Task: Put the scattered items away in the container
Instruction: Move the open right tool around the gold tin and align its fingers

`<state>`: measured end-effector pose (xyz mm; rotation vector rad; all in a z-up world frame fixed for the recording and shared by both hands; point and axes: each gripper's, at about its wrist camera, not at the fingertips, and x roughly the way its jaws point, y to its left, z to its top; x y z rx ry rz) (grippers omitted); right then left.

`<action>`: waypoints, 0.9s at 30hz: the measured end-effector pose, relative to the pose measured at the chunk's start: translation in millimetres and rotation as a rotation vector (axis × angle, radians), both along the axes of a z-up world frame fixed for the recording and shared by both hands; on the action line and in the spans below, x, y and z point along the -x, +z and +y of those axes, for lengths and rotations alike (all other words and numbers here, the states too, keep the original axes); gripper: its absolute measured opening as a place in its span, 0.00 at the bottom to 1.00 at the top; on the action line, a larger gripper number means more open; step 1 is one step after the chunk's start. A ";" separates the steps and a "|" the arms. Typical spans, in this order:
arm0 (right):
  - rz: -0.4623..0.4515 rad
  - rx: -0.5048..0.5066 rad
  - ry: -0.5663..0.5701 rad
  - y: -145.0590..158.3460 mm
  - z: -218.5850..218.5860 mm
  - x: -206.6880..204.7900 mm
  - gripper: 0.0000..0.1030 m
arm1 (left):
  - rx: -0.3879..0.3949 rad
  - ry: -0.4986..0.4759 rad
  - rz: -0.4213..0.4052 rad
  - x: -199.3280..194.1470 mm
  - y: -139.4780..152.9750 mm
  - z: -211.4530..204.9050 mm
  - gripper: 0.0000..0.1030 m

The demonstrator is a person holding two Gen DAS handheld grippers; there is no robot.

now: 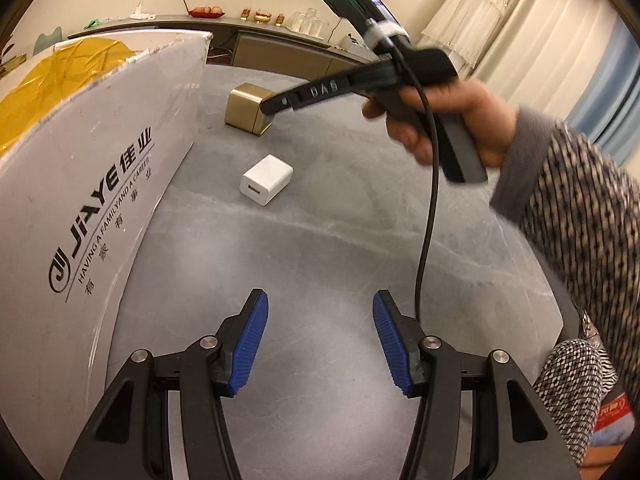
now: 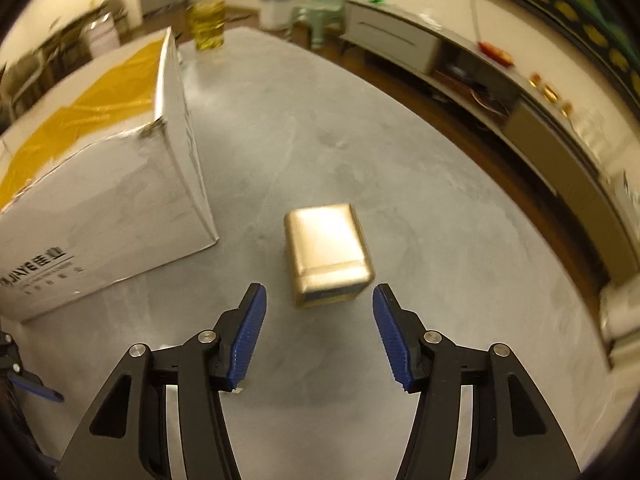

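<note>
Both tools are spread apart and empty: the right tool hangs over the gold box, the left tool near the charger beside the carton.

Warm indoor light; fisheye bending, right wrist view motion-blurred.

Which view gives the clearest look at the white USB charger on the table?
The left wrist view. The white USB charger lies in sharp focus on the grey table, port facing the camera, between the cardboard box and the open left gripper. The right wrist view does not show it, only the gold box.
</note>
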<state>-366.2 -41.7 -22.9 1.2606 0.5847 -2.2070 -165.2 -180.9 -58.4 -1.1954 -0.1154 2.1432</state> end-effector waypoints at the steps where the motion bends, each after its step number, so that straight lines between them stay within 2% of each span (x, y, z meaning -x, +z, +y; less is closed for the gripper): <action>1: -0.018 0.001 0.017 -0.4 -3.3 7.5 0.57 | 0.000 -0.001 -0.005 2.5 -0.7 0.8 0.54; 6: -0.047 -0.050 0.019 -14.8 -19.7 39.5 0.58 | 0.011 -0.007 -0.018 5.9 -7.8 3.1 0.54; 10: -0.072 0.009 -0.059 -23.1 -9.9 41.9 0.50 | 0.017 -0.001 -0.016 6.1 -8.3 -0.2 0.54; 14: -0.079 0.035 -0.138 -22.1 15.8 -2.0 0.50 | 0.007 0.017 -0.016 7.4 -5.3 -5.5 0.54; 20: -0.159 0.034 -0.194 -23.8 61.0 -112.9 0.50 | -0.017 0.034 -0.002 4.6 5.4 -10.6 0.54; 23: -0.049 -0.022 -0.204 -6.2 57.6 -144.4 0.59 | -0.028 0.034 0.008 1.2 11.0 -9.9 0.54; 25: 0.008 -0.009 -0.201 11.1 44.5 -148.2 0.59 | -0.026 0.039 0.016 -0.5 13.7 -9.1 0.54; 27: 0.026 0.027 -0.175 23.2 23.4 -141.6 0.59 | -0.015 0.046 0.021 -1.5 14.1 -9.0 0.54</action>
